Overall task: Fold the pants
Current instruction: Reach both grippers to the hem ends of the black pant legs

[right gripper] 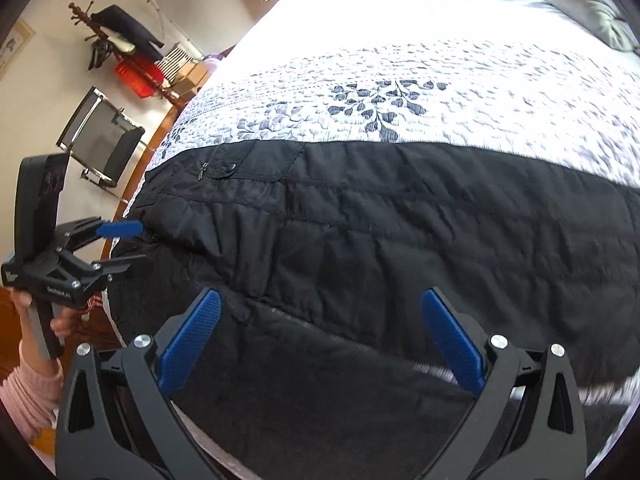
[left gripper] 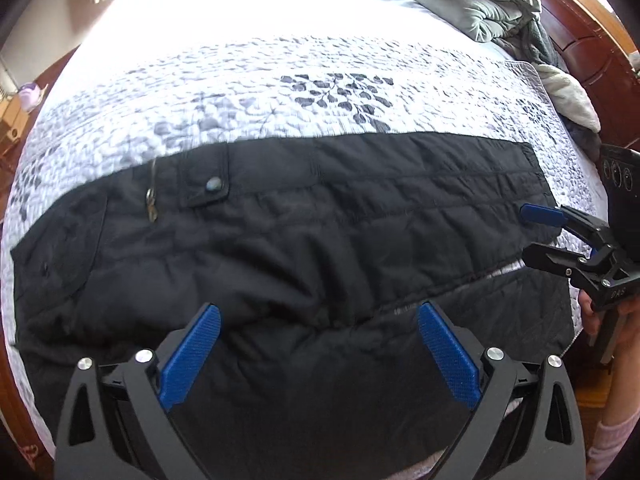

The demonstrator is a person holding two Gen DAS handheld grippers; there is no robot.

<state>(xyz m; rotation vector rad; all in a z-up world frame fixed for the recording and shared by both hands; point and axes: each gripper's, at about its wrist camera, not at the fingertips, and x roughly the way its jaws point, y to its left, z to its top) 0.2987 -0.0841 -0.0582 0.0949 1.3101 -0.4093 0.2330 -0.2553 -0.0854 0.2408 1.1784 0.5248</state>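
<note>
The black pants (left gripper: 304,216) lie flat across the quilted bedspread (left gripper: 280,92), waistband end to the left where a zipper pull (left gripper: 151,200) and a snap tab (left gripper: 208,188) show, and the cuffs run toward the right edge of the bed. They look padded and soft, probably light but bulky, with a smooth shell that may slip between pads, so a deep bite through both layers at a hem or the waistband seems the safest hold (thin edges could pull free).

The left gripper (left gripper: 318,312) hovers over the near leg, jaws spread, holding nothing. The right gripper (right gripper: 320,296) is likewise released and empty above the fabric.

The near edge of the pants is hidden behind the 2 grippers, and the right wrist view blurs at its right side.
</note>
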